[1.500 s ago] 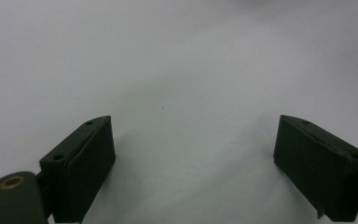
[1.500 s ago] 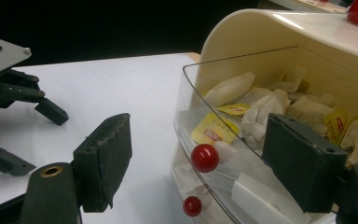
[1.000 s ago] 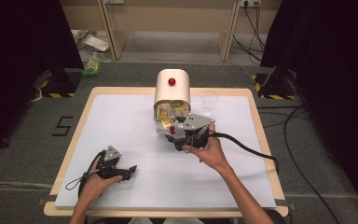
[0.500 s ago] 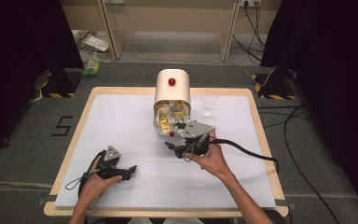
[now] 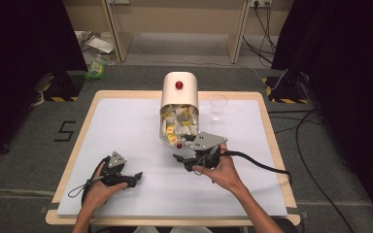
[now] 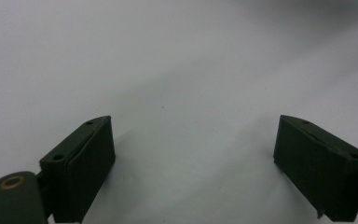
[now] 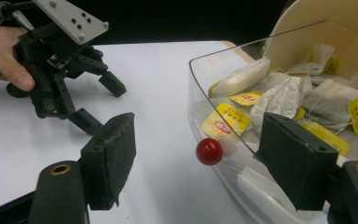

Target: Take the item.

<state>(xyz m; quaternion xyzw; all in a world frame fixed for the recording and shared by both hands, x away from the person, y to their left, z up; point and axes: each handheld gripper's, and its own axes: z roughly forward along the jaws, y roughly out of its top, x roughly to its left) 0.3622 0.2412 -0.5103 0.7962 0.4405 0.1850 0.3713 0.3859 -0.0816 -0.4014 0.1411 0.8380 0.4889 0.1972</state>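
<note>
A cream bin (image 5: 178, 92) with a red knob on top lies on the white sheet, and tea bags (image 5: 177, 124) fill its open front. A clear curved lid (image 7: 242, 116) with a small red knob (image 7: 209, 151) covers that front. My right gripper (image 5: 182, 154) is open just before the bin. In the right gripper view the right gripper (image 7: 200, 135) has the red knob between its jaws, with neither pad touching it. The left gripper (image 5: 132, 178) rests open on the sheet at the near left. Nothing but white sheet lies between the pads of the left gripper (image 6: 193, 126).
An empty clear glass (image 5: 218, 106) stands to the right of the bin near the far edge. The white sheet (image 5: 126, 126) covers a wooden table (image 5: 267, 126). The right gripper's cable (image 5: 262, 167) trails off to the right. The left gripper (image 7: 58, 70) and a hand appear in the right gripper view.
My right gripper has drawn back a little toward the person. The lid's red knob now sits slightly nearer too. The left gripper has stayed put.
</note>
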